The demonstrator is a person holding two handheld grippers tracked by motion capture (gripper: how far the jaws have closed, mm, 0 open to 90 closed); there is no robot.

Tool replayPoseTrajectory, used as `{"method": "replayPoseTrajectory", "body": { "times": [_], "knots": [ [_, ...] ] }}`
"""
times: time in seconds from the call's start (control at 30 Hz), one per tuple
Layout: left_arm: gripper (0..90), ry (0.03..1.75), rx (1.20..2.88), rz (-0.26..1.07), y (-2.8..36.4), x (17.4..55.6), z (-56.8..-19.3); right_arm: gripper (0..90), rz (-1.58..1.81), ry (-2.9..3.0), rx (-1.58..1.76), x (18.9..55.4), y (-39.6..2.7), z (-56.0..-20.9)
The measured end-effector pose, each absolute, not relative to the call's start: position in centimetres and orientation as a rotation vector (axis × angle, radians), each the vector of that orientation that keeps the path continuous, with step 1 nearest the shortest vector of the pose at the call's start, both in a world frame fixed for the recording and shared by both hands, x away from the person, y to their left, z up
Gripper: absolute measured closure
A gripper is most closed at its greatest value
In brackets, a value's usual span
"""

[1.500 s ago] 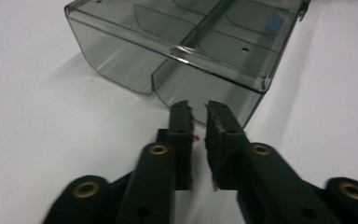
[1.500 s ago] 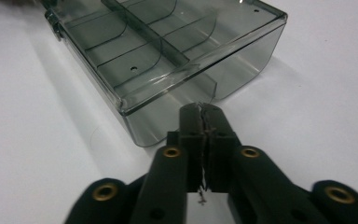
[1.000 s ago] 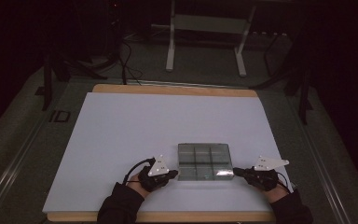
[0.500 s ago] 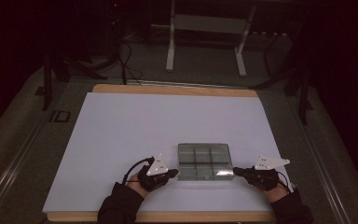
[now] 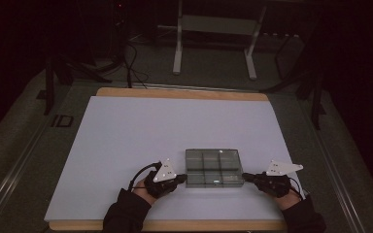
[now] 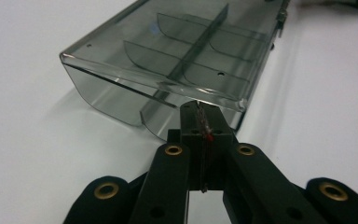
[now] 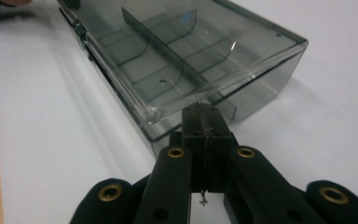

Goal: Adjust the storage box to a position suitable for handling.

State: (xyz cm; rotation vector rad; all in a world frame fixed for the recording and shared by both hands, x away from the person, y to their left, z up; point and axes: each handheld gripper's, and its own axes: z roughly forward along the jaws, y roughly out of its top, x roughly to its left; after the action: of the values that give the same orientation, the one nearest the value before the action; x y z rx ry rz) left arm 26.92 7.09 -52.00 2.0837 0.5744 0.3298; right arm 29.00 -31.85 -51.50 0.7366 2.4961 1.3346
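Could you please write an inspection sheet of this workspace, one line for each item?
Surface: white sheet on a wooden board, bare around the box.
Job's things: smoky clear box with dividers, lid closed, compartments look empty, near the front edge.
Clutter: nothing seen.
Grippers: left claw shut, tips at the box's left end; right claw shut, tips at its right end. Whether either pinches the lid's rim, I cannot tell.
Cables: thin black cable loops from the left claw; more cables lie on the floor behind.
Surroundings: dark room, a white stand behind the table.
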Motion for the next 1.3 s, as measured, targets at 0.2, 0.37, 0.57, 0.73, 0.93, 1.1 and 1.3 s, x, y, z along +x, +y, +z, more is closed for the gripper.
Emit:
{"method": "replayPoseTrajectory", "body": {
  "times": [0.2,0.37,0.57,0.73,0.93,1.1,1.3],
  "knots": [
    [70.9,0.606,2.064,0.353,7.2,27.5,-51.8,75.9,1.335,2.472,0.756,29.5,-31.9,-51.2],
    [64.0,0.623,2.058,0.381,7.2,28.0,-51.8,70.0,1.324,2.456,0.76,30.0,-31.8,-51.2],
    [55.1,0.626,2.056,0.422,7.1,28.6,-51.5,62.7,1.333,2.423,0.768,30.8,-31.8,-51.1],
    [54.3,0.631,2.042,0.423,7.0,29.1,-51.3,61.8,1.326,2.405,0.763,31.2,-31.6,-51.0],
    [54.3,0.627,2.026,0.442,7.0,29.6,-50.9,62.1,1.329,2.384,0.759,31.9,-31.4,-50.8],
    [54.5,0.614,2.021,0.461,6.7,30.0,-50.8,62.5,1.318,2.382,0.748,32.5,-30.9,-50.7],
    [55.3,0.603,2.017,0.49,6.4,30.4,-50.8,62.5,1.322,2.37,0.755,33.0,-30.7,-50.7]
  ]
}}
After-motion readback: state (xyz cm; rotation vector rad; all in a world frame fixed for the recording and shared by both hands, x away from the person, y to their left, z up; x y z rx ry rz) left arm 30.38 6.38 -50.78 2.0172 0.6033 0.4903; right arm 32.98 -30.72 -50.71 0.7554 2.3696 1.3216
